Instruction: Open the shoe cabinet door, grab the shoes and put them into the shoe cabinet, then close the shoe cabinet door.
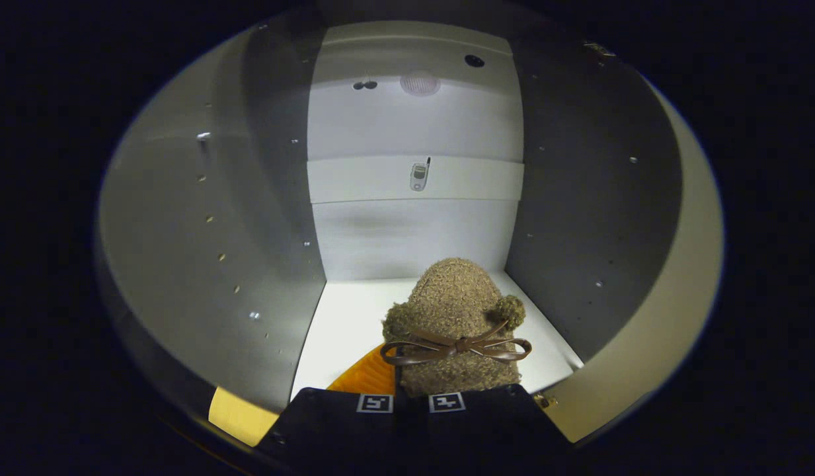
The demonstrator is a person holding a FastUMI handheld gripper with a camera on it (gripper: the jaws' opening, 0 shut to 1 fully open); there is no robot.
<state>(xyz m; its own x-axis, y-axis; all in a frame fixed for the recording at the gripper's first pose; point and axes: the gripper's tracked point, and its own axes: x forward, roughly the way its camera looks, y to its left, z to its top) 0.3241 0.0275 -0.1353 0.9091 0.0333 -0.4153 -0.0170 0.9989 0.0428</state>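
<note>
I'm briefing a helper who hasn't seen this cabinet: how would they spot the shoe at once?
Look inside the white shoe cabinet, down on its bottom shelf. Just ahead of the gripper, whose jaws stand close together at its heel, is the shoe. It is a fuzzy olive-brown slipper with a thin brown leather bow and two pom-poms, nothing like the smooth panels around it.

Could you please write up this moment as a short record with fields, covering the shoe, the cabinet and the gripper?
shoe: fuzzy olive-brown slipper with brown leather bow, toe pointing at the back wall
orange item: ribbed orange piece beside the slipper, identity unclear
place: inside the white shoe cabinet, on its white floor panel
door: open
hand-held gripper: fingers close together at the slipper's heel; grip itself hidden
task stage: slipper inside, door not yet closed
</note>
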